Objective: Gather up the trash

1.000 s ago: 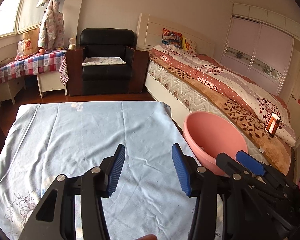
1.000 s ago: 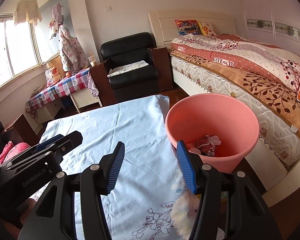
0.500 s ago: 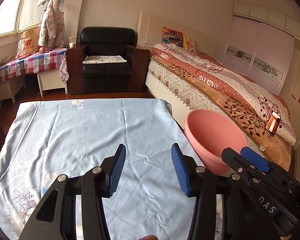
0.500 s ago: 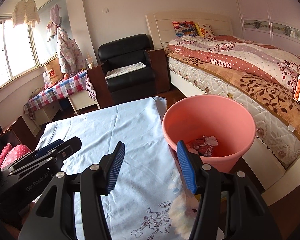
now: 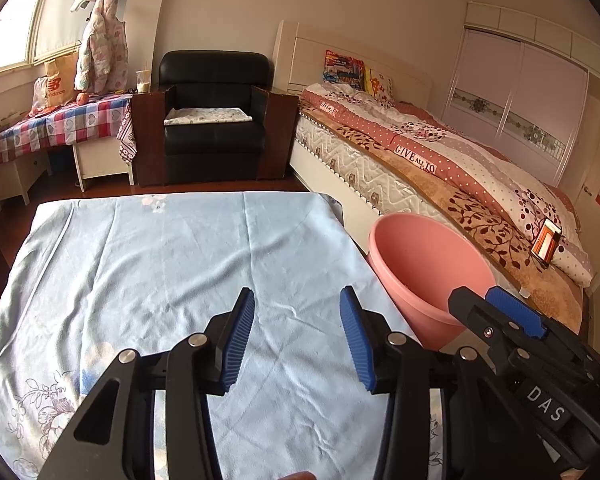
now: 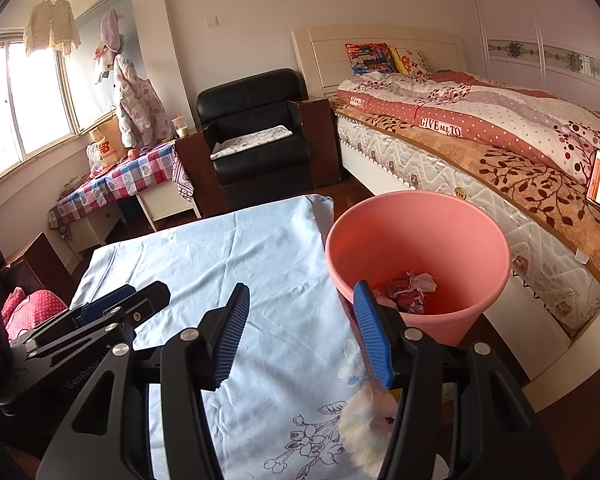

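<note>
over the pale blue cloth on the surface point(image 5: 172, 264), your left gripper point(image 5: 296, 336) hovers with its blue fingers point(image 5: 240, 336) apart and closing, nothing between them. beside it on the right, your right gripper point(image 6: 300, 332) points down toward the same cloth, its fingers point(image 6: 374, 336) parted and empty. the pink bin point(image 6: 416, 240) stands just off the right edge of the surface, between the surface and the bed point(image 6: 500, 140). crumpled trash point(image 6: 408, 292), red and white, lies at the bottom of the bin. in the left wrist view the bin point(image 5: 424, 264) shows only its rim and inner wall. a black armchair point(image 5: 214, 120) stands beyond the far edge of the surface. a checked tablecloth point(image 5: 60, 124) covers a low table near the window.
</note>
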Demonstrator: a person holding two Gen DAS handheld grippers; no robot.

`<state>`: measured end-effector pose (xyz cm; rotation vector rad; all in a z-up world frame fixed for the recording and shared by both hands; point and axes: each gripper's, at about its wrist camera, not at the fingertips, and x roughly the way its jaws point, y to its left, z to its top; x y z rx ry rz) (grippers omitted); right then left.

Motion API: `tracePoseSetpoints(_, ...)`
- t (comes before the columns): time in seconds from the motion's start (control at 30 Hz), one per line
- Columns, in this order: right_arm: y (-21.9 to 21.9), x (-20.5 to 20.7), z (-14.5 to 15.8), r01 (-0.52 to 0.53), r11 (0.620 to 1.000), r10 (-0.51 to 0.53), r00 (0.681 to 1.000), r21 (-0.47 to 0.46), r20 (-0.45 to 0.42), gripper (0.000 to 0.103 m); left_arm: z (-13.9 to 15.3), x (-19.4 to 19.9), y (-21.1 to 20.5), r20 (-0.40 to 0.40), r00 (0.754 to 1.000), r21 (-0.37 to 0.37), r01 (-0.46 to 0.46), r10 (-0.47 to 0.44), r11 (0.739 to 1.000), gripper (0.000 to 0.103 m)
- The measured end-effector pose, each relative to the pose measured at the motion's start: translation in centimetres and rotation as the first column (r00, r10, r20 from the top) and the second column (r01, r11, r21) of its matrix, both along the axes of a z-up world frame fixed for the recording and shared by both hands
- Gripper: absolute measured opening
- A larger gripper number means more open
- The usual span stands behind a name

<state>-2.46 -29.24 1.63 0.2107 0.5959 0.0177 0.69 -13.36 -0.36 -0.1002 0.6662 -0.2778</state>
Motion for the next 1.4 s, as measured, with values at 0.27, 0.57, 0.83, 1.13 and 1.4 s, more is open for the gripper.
tracePoseSetpoints(0.27, 0.0, 0.0, 0.0, 0.000, 1.000, 0.000, 1.000, 0.000, -0.002, 0.055, -0.2, 0.0, -0.2, -0.003, 1.000, -0.001, 0.002, -0.002, 1.000, 0.043)
tracePoseSetpoints(0.57, -0.1, 0.1, -0.2, 0.003, 1.000, -0.003, 1.000, -0.001, -0.007, 0.055, -0.6, 0.1, -0.5, -0.009, 1.000, 0.000, 0.006, -0.006, 1.000, 0.043)
tracePoseSetpoints(0.83, -0.3, 0.2, -0.5, 0.004, 1.000, -0.005, 1.000, -0.002, -0.011, 0.055, -1.0, 0.2, -0.5, -0.016, 1.000, 0.001, 0.008, -0.008, 1.000, 0.043)
tracePoseSetpoints(1.13, -0.5, 0.3, -0.9, 0.006, 1.000, -0.006, 1.000, 0.001, -0.016, 0.055, -1.6, 0.3, -0.8, -0.028, 1.000, 0.009, 0.015, -0.015, 1.000, 0.043)
tracePoseSetpoints(1.4, -0.4, 0.4, -1.1, 0.008, 1.000, -0.008, 1.000, 0.002, -0.020, 0.055, -1.7, 0.3, -1.0, -0.030, 0.999, 0.012, 0.019, -0.019, 1.000, 0.043)
